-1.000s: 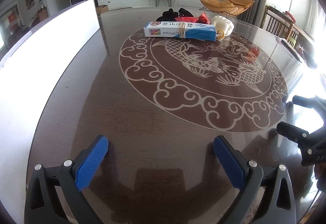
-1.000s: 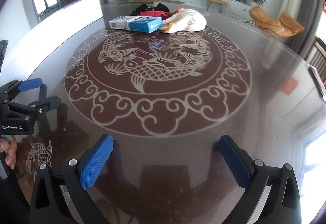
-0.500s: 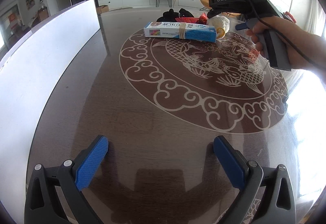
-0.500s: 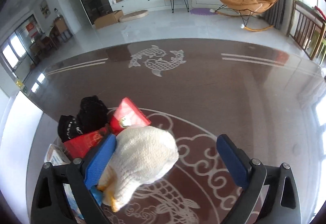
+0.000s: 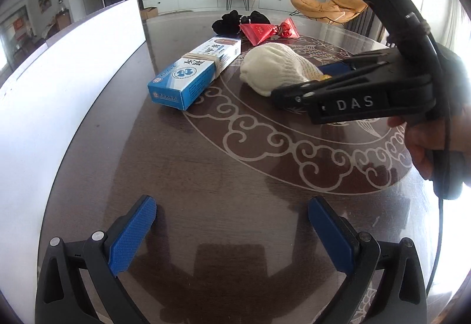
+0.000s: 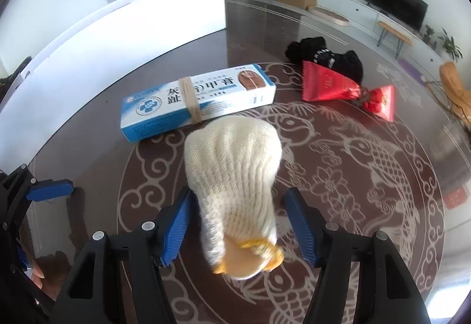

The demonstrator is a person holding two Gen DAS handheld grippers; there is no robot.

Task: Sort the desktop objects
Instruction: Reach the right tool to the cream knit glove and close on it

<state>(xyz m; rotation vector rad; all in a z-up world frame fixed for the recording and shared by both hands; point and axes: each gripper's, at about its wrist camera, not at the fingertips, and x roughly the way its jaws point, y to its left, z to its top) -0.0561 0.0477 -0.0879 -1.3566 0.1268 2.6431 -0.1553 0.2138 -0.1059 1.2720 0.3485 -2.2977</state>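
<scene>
Near the counter's [image 6: 397,206] centre, the right gripper [image 6: 240,224], fingers apart, straddles the white knitted glove [image 6: 235,165], needing closure next; the left gripper [image 5: 232,232] waits spread, empty.

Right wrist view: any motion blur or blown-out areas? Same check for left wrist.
Right wrist view: cream knit glove smeared near its yellow cuff between the fingers; blue box sharp; white panel blown out. Left wrist view: sharp overall, same panel clipped to pure white, window glare washes the right edge, table shows glossy reflections, strong fisheye bending.
</scene>
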